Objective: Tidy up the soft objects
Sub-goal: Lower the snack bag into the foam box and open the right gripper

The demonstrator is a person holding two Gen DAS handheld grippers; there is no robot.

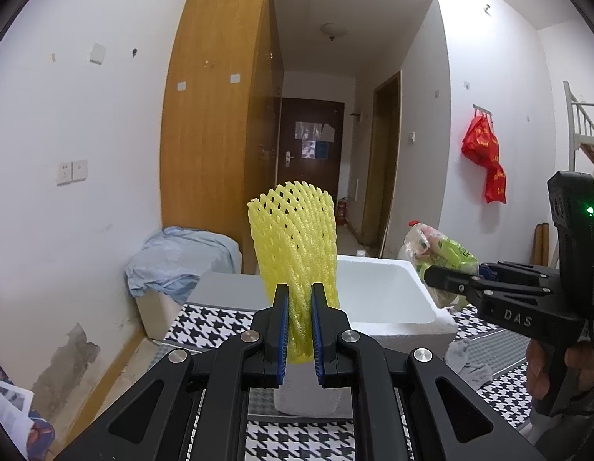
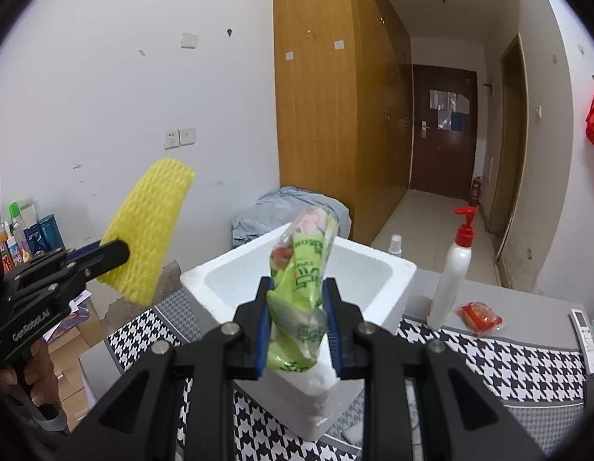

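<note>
My left gripper [image 1: 299,292] is shut on a yellow foam fruit net [image 1: 295,242] and holds it upright above the near edge of a white foam box [image 1: 397,296]. My right gripper [image 2: 298,288] is shut on a crumpled green plastic packet [image 2: 302,284] above the same foam box [image 2: 220,272]. In the left wrist view the right gripper [image 1: 431,274] with the packet [image 1: 435,249] is at the right. In the right wrist view the left gripper [image 2: 122,251] with the net [image 2: 151,226] is at the left.
The box stands on a table with a houndstooth cloth [image 2: 489,361]. On it are a white pump bottle [image 2: 454,269], a red packet [image 2: 479,317], a remote [image 2: 587,340] and a grey rag [image 1: 466,357]. A blue cloth pile [image 1: 178,261] lies behind.
</note>
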